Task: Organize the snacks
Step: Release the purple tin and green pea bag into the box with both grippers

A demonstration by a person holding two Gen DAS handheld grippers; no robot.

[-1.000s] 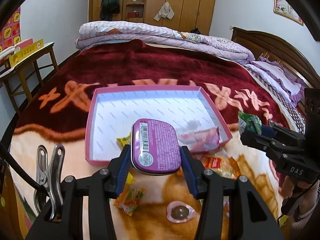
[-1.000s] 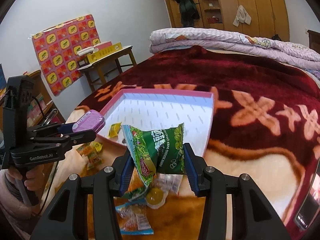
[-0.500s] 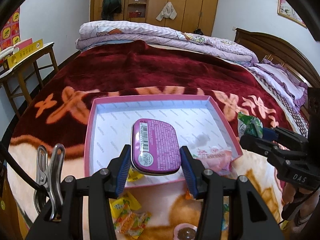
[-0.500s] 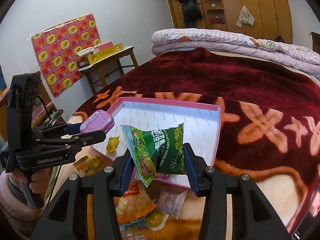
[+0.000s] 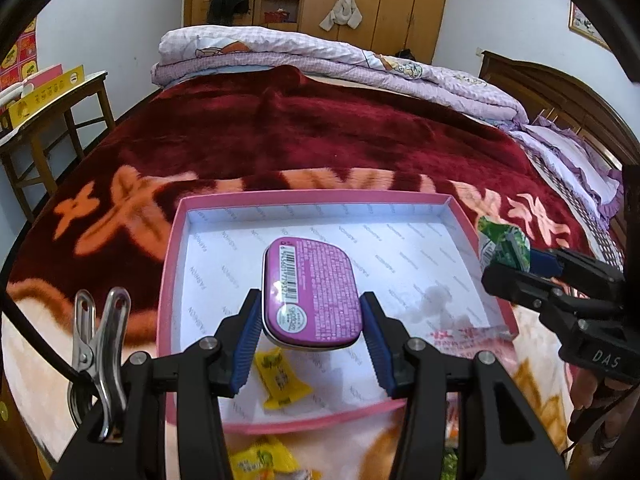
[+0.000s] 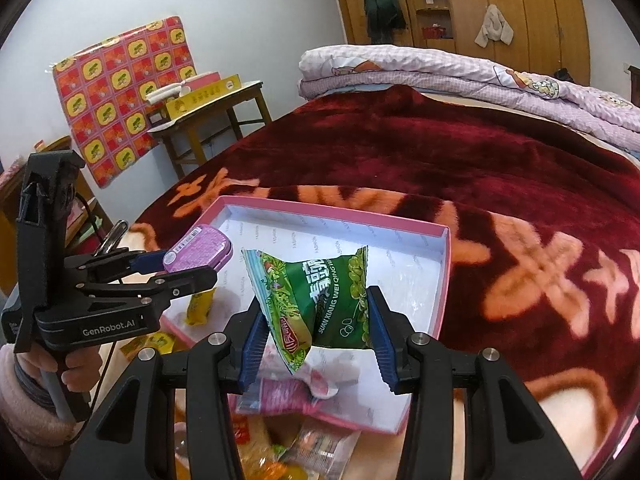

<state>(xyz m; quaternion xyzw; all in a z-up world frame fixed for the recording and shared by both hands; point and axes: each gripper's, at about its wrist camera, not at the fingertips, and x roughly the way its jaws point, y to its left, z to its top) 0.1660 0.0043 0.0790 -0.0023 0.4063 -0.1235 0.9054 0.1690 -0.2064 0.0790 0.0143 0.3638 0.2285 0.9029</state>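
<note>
My left gripper point(image 5: 310, 344) is shut on a purple tin point(image 5: 310, 292), barcode side up, held over the near half of the pink tray point(image 5: 312, 198). The same purple tin point(image 6: 198, 254) shows at the left of the right wrist view. My right gripper point(image 6: 316, 344) is shut on a green snack packet point(image 6: 320, 296), hanging above the pink tray point(image 6: 446, 280) near its right side. The green packet point(image 5: 504, 248) also shows at the right of the left wrist view. A yellow candy point(image 5: 280, 378) and a pink wrapper point(image 6: 288, 392) lie inside the tray.
Loose snack packets point(image 6: 316, 452) lie on the blanket in front of the tray. The dark red blanket point(image 5: 320, 128) covers the bed, with folded quilts point(image 5: 320, 56) at the far end. A wooden side table point(image 6: 208, 116) stands to the left. A hand point(image 6: 76, 372) grips the left tool.
Both grippers have moved forward over the bed, from above the loose snacks to above the pink tray, each still holding its item. The tray now lies under both.
</note>
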